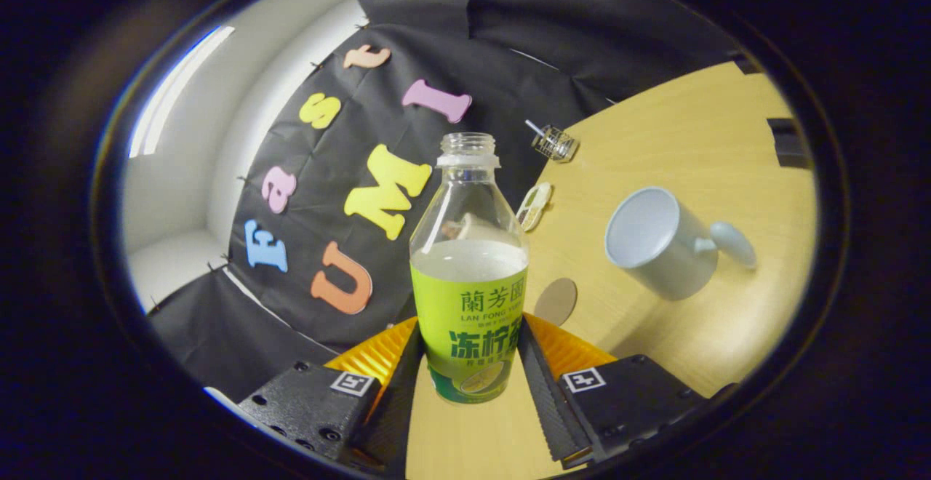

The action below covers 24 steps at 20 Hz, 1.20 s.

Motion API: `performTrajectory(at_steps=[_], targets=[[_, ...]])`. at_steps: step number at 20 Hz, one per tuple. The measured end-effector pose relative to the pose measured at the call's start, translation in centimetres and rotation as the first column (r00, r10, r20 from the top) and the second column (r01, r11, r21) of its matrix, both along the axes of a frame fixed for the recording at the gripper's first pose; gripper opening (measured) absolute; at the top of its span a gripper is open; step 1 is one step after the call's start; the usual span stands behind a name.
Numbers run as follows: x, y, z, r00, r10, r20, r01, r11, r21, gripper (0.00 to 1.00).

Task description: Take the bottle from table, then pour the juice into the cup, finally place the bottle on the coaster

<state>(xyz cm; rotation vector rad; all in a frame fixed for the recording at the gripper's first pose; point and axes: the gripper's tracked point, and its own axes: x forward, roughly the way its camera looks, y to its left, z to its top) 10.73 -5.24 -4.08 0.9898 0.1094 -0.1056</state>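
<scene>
A clear plastic bottle with a green label and no cap stands between my fingers, about half full of pale juice. My gripper is shut on it, with both fingers pressing the label's sides. The whole scene looks rolled, so the wooden table slopes away to the right of the bottle. A pale grey-blue cup with a handle stands beyond my right finger, its open mouth facing me. A round brown coaster lies on the table just ahead of the right finger, between bottle and cup.
A small glass object with a straw sits at the table's far edge by the black cloth wall. A small pale packet lies nearer, close to the bottle's shoulder. A dark object sits at the table's far right edge.
</scene>
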Motion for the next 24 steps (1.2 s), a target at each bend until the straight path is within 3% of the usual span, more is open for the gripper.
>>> performTrajectory(at_steps=[4, 7, 11, 21, 24], targets=[[-0.5, -0.8, -0.5, 0.998, -0.030, -0.062, 0.014, 0.971, -0.238, 0.79], [-0.5, -1.1, 0.0, 0.997, -0.042, -0.069, 0.016, 0.939, -0.344, 0.79], [-0.5, -2.8, -0.5, 0.986, -0.097, -0.137, 0.013, 0.858, -0.514, 0.80], [4.1, -2.6, 2.5, 0.978, -0.152, -0.141, 0.003, 0.687, -0.726, 0.80], [5.5, -3.0, 2.9, 0.973, -0.184, -0.137, 0.019, 0.661, -0.750, 0.80]])
